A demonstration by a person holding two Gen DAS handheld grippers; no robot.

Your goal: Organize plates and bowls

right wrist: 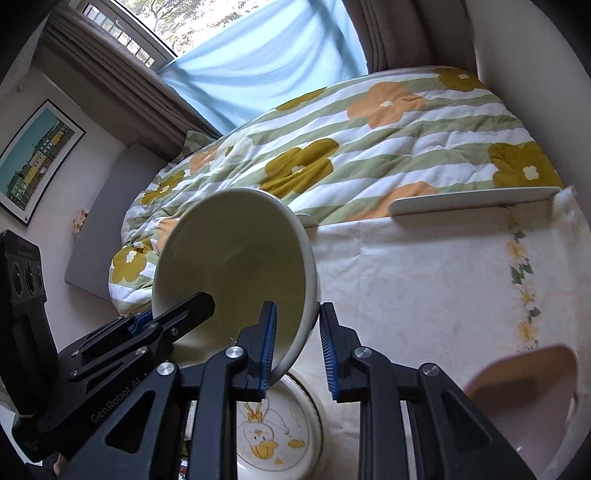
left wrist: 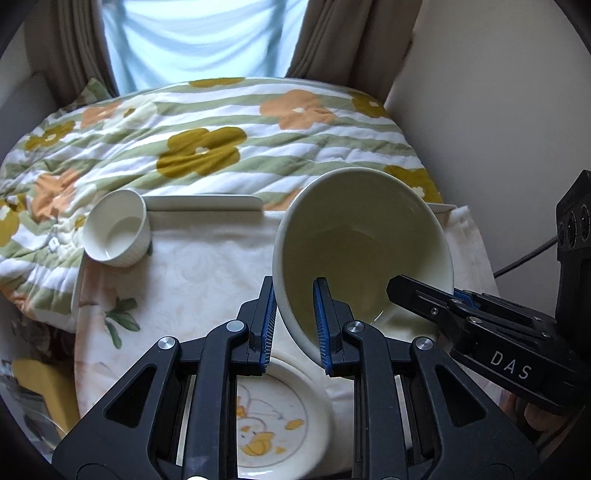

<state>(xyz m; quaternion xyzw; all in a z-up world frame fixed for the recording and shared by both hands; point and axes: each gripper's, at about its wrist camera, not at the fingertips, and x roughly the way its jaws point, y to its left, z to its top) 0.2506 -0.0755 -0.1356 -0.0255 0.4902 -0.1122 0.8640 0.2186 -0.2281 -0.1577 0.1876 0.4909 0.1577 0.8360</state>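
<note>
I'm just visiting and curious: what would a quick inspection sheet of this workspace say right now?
Surface: table under a cream floral cloth.
Job's things: large cream bowl lifted and tilted; duck plate below it; small ribbed bowl at the far left edge; tan bowl, blurred.
Clutter: nothing seen.
Grippers: left gripper and right gripper each clamp the large bowl's rim.
Cables: one black cable by the wall.
Surroundings: flowered quilt, curtains, framed picture.

1. A window with a pale blue curtain lets daylight in.
2. Brown drapes hang beside it.
3. A bed with a flowered quilt stands below.
4. A framed picture hangs on the white wall.
</note>
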